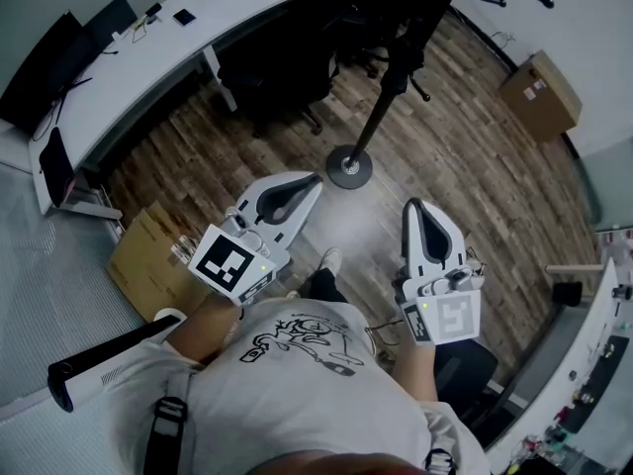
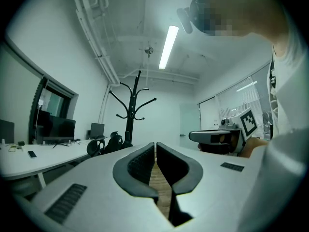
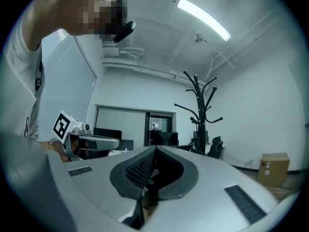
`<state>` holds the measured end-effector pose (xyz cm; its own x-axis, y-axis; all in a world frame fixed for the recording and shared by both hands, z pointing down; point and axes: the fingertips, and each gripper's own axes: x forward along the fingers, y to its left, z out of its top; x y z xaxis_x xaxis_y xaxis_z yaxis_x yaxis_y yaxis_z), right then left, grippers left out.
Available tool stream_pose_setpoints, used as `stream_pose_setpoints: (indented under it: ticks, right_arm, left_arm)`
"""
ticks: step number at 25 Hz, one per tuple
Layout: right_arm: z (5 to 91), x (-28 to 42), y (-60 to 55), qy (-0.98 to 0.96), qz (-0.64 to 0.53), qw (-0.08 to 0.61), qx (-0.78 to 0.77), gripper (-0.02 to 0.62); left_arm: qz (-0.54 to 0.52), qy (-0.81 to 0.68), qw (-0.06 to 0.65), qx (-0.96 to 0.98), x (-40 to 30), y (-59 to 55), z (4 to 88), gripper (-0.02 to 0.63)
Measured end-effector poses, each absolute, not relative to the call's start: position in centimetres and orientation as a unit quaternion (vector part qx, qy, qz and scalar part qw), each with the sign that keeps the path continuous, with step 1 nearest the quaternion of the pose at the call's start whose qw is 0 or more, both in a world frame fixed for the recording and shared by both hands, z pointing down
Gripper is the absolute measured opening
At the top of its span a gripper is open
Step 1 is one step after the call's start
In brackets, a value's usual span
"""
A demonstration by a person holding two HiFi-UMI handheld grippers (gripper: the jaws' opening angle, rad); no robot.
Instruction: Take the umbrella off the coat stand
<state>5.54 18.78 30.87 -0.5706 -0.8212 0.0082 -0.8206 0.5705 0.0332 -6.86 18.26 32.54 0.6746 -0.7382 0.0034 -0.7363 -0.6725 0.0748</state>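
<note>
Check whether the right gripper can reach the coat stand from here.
Probably not yet: the right gripper, jaws shut, sits well short of the coat stand, with open wood floor between them. Nothing blocks the way.

coat stand (image 1: 374, 117) top cropped, desk objects (image 1: 184, 16) indistinct

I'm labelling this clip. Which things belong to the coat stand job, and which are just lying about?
Job: coat stand, no umbrella visible on it; left hand-held gripper and right hand-held gripper, both shut and empty.
Lying about: cardboard box, office chair, desk, phone.
</note>
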Motion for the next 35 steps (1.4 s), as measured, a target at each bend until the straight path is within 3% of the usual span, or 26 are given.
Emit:
stream_pose_setpoints:
  ticks: [21,35]
  right_arm:
    - [31.1,16.1,3.6,-0.882,0.004,-0.002,0.471,0.008]
    - [32.3,16.7,-3.6,-0.895,0.010,-0.002,0.445,0.009]
  left_arm:
    - [0.003,-0.389,0.040,0.920,3.8,2.5,32.7,0.032]
    - [0.000,-0.417,0.042,0.908,4.1,-3.9,33.3,0.032]
